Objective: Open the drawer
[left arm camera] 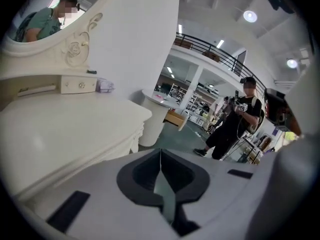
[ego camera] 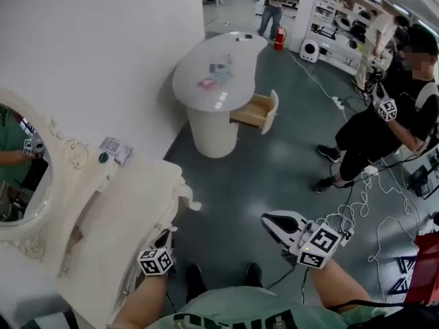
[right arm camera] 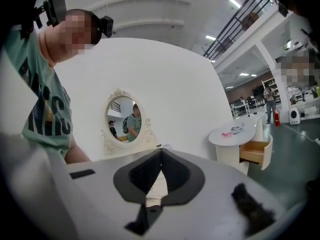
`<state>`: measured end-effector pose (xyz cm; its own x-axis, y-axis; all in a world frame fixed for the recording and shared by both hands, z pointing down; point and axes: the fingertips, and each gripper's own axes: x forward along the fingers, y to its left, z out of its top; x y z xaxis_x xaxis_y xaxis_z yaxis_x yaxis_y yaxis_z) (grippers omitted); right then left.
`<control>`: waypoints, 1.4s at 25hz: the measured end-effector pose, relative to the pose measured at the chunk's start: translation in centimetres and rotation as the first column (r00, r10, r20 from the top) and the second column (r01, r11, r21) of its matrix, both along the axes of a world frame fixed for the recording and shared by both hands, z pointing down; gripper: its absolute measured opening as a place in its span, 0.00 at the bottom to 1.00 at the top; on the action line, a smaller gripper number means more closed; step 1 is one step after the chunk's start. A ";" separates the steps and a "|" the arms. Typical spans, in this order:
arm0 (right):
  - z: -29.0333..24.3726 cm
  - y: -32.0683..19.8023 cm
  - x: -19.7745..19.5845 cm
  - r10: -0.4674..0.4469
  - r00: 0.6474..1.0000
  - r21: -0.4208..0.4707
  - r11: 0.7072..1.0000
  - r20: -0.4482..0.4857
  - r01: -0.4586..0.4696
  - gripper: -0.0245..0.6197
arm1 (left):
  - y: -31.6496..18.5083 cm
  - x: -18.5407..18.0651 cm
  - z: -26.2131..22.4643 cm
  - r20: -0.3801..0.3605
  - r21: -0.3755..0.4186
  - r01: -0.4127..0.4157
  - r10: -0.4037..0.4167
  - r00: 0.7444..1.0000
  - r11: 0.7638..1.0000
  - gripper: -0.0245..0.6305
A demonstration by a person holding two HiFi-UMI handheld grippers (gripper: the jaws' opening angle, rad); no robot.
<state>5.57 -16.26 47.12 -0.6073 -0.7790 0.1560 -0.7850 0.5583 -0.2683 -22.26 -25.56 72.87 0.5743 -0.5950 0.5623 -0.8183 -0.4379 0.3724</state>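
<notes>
**Both tongs shut and empty; one drawer stands out across the room**

Surroundings: a person in black [ego camera: 384,132] stands at right on a glossy grey-green floor [ego camera: 233,184]. White cables [ego camera: 360,201] loop between that person and the right tongs [ego camera: 269,220]. Shelving [ego camera: 339,12] lines the far wall, with a red extinguisher [ego camera: 279,38] near it.

Drawer [ego camera: 256,110]: pale wood box with a curved white front, pulled well out of the round worktop [ego camera: 216,67]. That worktop is a smooth white top on a drum base, well apart from both tongs. A small drawer [left arm camera: 80,85], cream with two knobs, sits closed in the raised shelf of the cream worktop [ego camera: 116,218], beside a lilac packet [left arm camera: 105,86]. Cannot tell which drawer is meant.

Cream worktop: matte, carved scalloped edge, oval mirror [ego camera: 20,170] in a scrollwork frame. Its top hides its own front in the head view. Left tongs [left arm camera: 161,154] are just off that front edge, tips together, nothing held. Right tongs are out over the floor, tips together, likewise empty.
</notes>
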 end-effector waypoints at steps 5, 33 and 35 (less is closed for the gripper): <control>0.9 -1.5 -1.1 -0.002 1.000 -0.019 1.000 0.015 0.002 0.06 | -0.6 0.2 3.1 0.058 -0.040 0.007 -0.004 0.998 0.999 0.05; 7.1 -1.1 1.1 0.040 0.999 -0.161 0.986 0.022 -0.036 0.06 | -7.3 -7.2 15.3 0.141 -0.297 0.499 -0.479 0.866 0.814 0.37; 7.2 -1.0 1.1 0.041 0.999 -0.166 0.985 0.022 -0.036 0.06 | -7.5 -7.0 15.5 0.134 -0.314 0.514 -0.498 0.857 0.799 0.37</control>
